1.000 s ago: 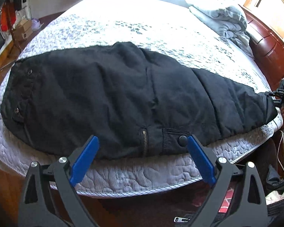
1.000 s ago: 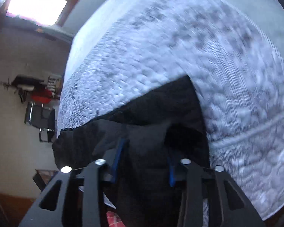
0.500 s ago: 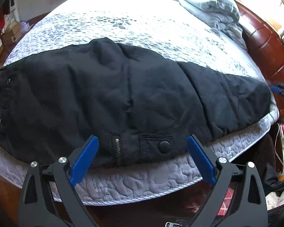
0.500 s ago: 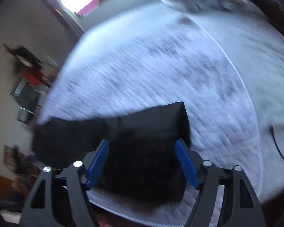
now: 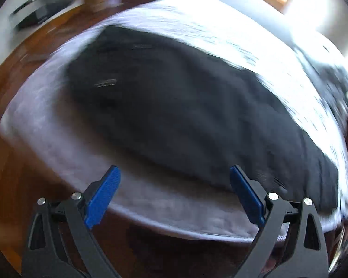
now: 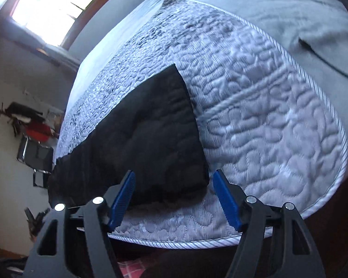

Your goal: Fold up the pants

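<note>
We see the quilted mattress (image 6: pixel 266 115) filling both views, with the black pants (image 5: pixel 185 106) laid lengthwise along its near edge, one leg over the other, the hem end (image 6: pixel 155 134) near our right hand. That first lengthwise fold looks done; we judge the cross folds, hem toward waist, are left. Our left gripper (image 5: pixel 174 197) hangs over the mattress edge with jaws wide and nothing between them. Our right gripper (image 6: pixel 174 199) also stands open, its blue pads just short of the hem corner, not touching cloth. The left view is badly smeared, so the waistband, buttons and pockets are hard to make out, and each view cuts off part of the pants.
</note>
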The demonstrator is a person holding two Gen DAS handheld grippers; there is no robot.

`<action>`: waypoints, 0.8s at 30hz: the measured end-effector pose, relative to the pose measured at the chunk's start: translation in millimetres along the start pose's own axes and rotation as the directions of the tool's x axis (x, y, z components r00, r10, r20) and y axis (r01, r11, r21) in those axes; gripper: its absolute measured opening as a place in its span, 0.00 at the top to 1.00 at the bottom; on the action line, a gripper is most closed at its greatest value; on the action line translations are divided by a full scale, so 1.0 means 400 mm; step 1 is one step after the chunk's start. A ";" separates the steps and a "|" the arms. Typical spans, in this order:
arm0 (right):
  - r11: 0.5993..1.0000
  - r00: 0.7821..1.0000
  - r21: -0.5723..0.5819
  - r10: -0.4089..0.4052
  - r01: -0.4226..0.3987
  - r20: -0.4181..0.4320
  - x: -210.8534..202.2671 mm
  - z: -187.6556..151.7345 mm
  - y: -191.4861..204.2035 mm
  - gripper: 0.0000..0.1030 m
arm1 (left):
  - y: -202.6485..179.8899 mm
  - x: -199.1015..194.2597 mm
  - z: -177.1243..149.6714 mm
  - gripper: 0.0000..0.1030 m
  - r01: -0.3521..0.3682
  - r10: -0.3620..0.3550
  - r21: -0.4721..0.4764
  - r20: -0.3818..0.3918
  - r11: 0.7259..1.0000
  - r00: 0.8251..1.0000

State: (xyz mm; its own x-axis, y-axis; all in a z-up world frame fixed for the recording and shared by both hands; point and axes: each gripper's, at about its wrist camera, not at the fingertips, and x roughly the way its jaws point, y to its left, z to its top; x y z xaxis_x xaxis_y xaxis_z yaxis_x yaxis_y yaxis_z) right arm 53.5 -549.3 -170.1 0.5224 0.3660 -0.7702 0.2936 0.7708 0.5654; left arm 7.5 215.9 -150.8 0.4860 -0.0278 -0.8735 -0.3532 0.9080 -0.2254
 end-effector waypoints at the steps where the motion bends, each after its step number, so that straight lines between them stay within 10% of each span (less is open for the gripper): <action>1: 1.000 1.000 0.017 0.011 -0.011 0.001 0.003 -0.004 -0.001 0.31 | 0.043 -0.003 0.006 0.08 -0.025 0.025 -0.040 0.012 0.999 1.000; 13: 1.000 1.000 0.003 -0.014 0.014 -0.024 0.053 -0.018 0.084 0.26 | 0.224 0.065 0.122 0.31 0.086 -0.063 -0.282 0.091 0.956 0.994; 16: 0.999 0.999 -0.015 -0.031 0.030 -0.029 0.058 -0.023 0.101 0.26 | 0.224 0.103 0.145 0.63 0.141 -0.116 -0.321 0.095 0.937 0.989; 24: 0.999 1.000 -0.027 -0.031 0.031 -0.003 0.048 -0.026 0.132 0.26 | 0.178 0.112 0.210 0.75 0.045 -0.008 -0.261 0.143 0.964 0.990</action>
State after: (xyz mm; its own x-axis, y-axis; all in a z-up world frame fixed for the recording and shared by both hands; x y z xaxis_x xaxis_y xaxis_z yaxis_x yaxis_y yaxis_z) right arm 70.7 -496.2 -158.3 0.5106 0.3434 -0.7883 0.2880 0.7956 0.5331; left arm 71.3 314.6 -169.7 0.5981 0.0254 -0.8010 -0.5274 0.7651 -0.3695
